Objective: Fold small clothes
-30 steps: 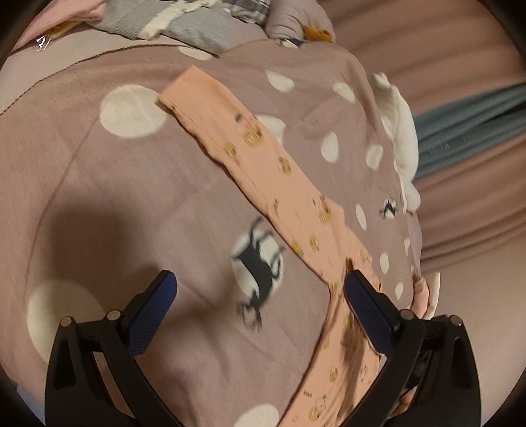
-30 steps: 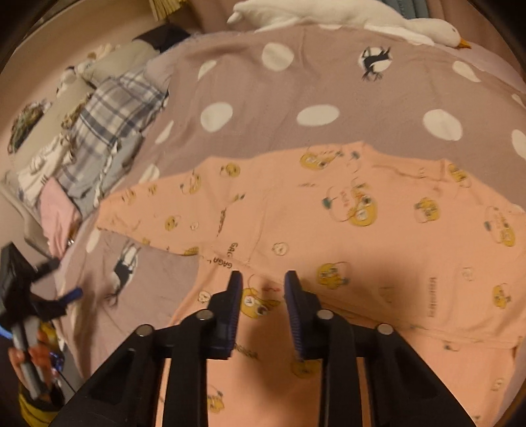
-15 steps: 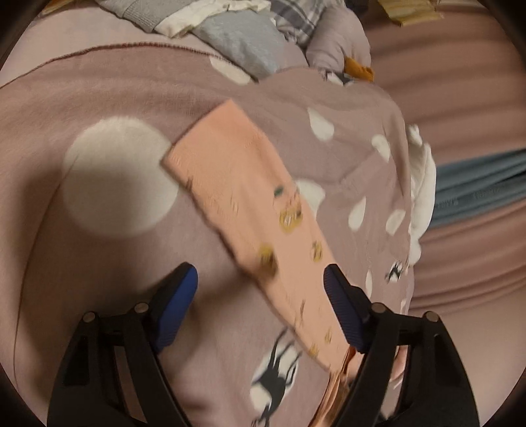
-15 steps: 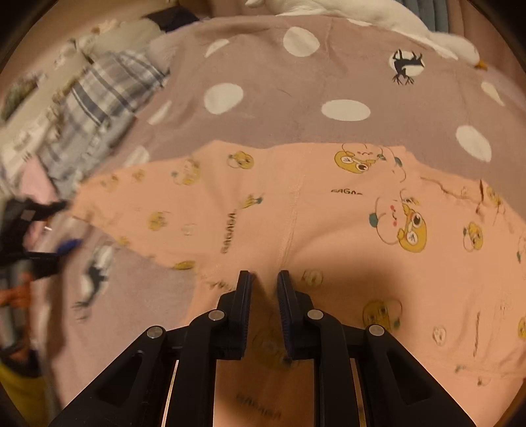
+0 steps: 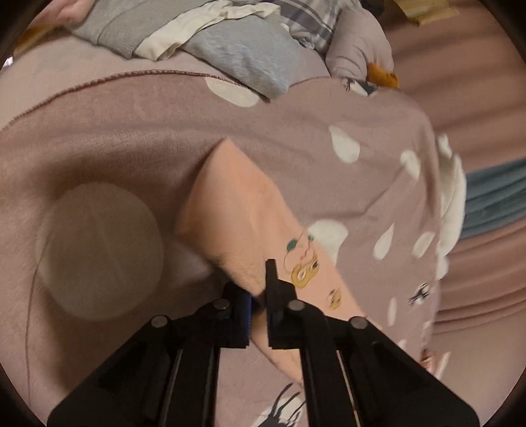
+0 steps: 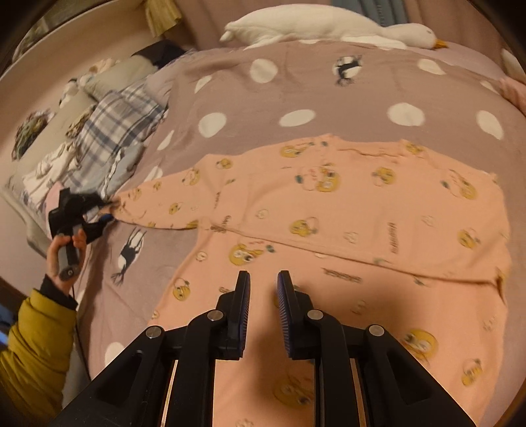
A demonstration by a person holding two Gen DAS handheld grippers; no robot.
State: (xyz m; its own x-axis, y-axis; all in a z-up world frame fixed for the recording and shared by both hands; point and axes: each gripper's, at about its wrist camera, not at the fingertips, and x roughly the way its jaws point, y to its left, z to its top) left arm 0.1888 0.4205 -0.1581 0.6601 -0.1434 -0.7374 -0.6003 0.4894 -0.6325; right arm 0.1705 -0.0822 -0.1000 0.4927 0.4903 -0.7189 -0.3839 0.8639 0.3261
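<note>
A peach child's top [image 6: 328,223] printed with yellow cartoon birds lies spread flat on a mauve polka-dot blanket [image 6: 328,98]. Its left sleeve [image 5: 243,210] stretches out toward the clothes pile. My left gripper [image 5: 258,295] is shut on the edge of that sleeve near the cuff; it also shows in the right wrist view [image 6: 98,213] at the sleeve's end. My right gripper [image 6: 263,295] hovers over the lower hem of the top, jaws slightly apart with nothing between them.
A pile of other clothes [image 5: 210,39], grey, white and plaid [image 6: 115,131], lies beyond the sleeve. A white plush goose [image 6: 328,26] lies along the blanket's far edge. Pillows [image 6: 42,131] sit at the far left.
My left gripper moved forward to the sleeve end and closed on it. My right gripper opened slightly and pulled back a little over the hem.
</note>
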